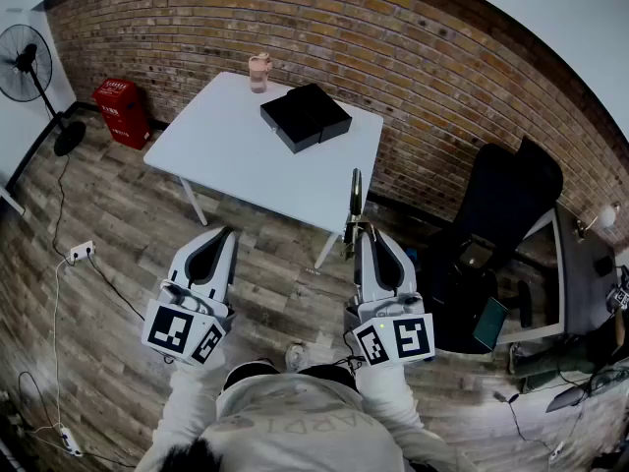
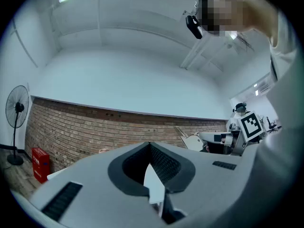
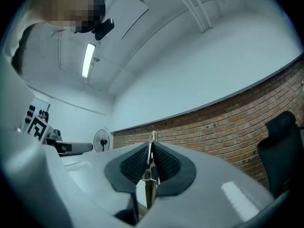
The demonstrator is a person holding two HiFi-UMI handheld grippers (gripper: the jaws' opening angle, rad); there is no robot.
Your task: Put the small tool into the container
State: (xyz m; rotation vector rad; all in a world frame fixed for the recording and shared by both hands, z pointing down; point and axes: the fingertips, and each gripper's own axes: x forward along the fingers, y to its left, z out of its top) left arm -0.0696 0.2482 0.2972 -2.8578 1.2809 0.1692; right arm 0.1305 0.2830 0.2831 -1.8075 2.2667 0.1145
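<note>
With my right claw (image 1: 362, 234) clenched on the upright small tool (image 1: 354, 197) and my left claw (image 1: 226, 236) closed empty, I should grip firmly and carry it steadily to the black container (image 1: 306, 117) on the bench (image 1: 226, 155) at twelve o'clock.

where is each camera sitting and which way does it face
Head view: on the person's head, facing steeply down at the white table; shows the left tongs, right tongs and the person's light top.
Left gripper view: rides the left tongs, facing along their shut jaws to the brick wall.
Right gripper view: rides the right tongs, facing along jaws clamping the small tool.
Shared: the standing fan shows in all three.
</note>
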